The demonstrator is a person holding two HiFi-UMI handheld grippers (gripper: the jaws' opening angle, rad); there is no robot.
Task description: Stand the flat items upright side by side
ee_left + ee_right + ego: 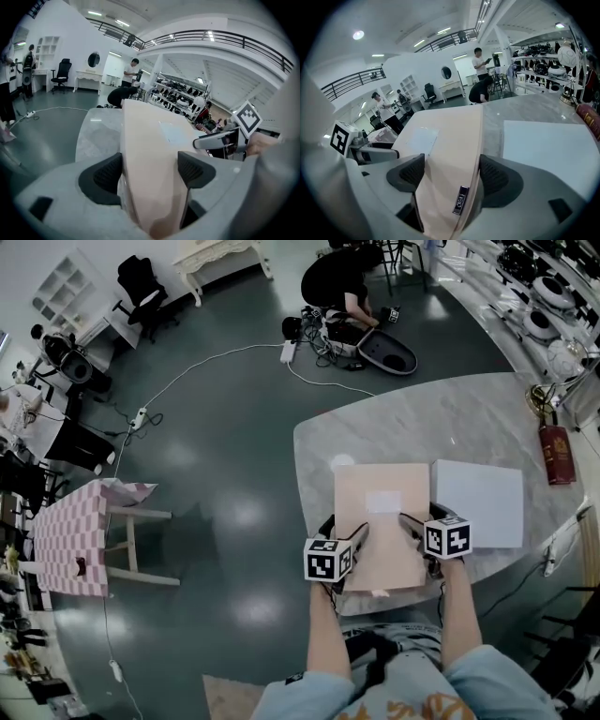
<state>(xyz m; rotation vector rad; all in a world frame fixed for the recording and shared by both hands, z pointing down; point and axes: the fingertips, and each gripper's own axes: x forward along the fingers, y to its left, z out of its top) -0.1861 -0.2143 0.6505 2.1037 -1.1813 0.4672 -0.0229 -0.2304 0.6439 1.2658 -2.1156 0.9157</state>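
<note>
Item: beige flat case (380,521) | my left tool (150,171) and right tool (452,176) clamp its near corners, likely for tipping upright | white flat board (478,502) alongside on worktop (422,418)

Colours: pink-beige box (380,540), white box (478,502), grey-marble table (403,418), pink-check cloth (66,540).

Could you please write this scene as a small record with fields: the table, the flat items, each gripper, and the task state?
surface: marble table
item 1: beige flat box, broad face up, near edge between both grippers
item 2: white flat box, lying flat, right of the beige one
left gripper: shut on the beige flat box
right gripper: shut on the beige flat box
task state: no item upright yet
</note>
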